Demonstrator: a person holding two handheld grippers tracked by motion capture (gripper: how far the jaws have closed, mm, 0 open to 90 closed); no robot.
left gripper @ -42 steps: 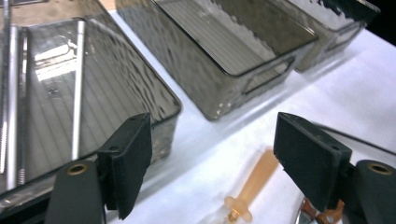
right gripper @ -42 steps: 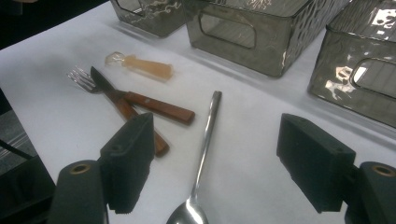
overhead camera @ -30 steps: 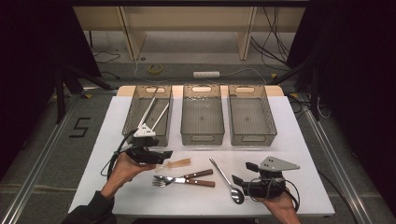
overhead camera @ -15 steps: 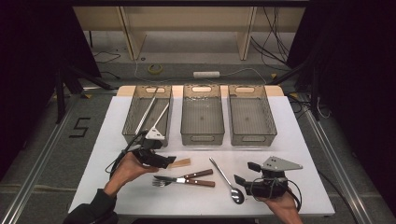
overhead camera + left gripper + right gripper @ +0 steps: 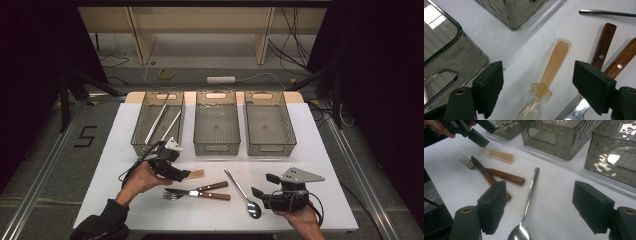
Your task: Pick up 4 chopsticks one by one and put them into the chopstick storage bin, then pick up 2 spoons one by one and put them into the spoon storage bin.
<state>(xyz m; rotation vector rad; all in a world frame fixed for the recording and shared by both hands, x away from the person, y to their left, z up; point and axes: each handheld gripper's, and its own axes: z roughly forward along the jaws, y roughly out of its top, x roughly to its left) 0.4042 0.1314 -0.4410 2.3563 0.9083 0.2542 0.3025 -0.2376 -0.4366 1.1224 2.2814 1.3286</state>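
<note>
Compared with a second ago, the left hand-held gripper (image 5: 186, 174) is sitting lower and further toward the cutlery, having come away from the front edge of the left bin (image 5: 137, 137). Its jaws are standing wide apart now, and the small amber-handled spoon (image 5: 554, 62) is lying on the bench between them, touched by neither pad. The right hand-held gripper (image 5: 262, 186) is sitting where it was, its jaws also apart with nothing between the pads; the steel spoon (image 5: 530, 192) is lying on the bench just ahead of them.

Taking the amber-handled spoon as the landmark: nearest the person and just beyond its handle end, the wooden-handled knife (image 5: 200, 193) and the wooden-handled fork (image 5: 205, 187) are lying crossed over each other, the fork's tines pointing toward the person's left. The steel spoon is resting to the right of those, bowl toward the person. The amber-handled spoon itself is lying flat on the white bench (image 5: 320, 150), just in front of the left bin, its clear bowl nearest the left hand-held gripper.

Behind it, three smoked translucent bins are standing in a row: the left bin holding long metal utensils (image 5: 160, 122), then the middle bin (image 5: 216, 147) and the right bin (image 5: 270, 147). Beyond the bench, cables, a roll of tape (image 5: 166, 74) and a white power strip (image 5: 221, 79) are lying on the floor.
</note>
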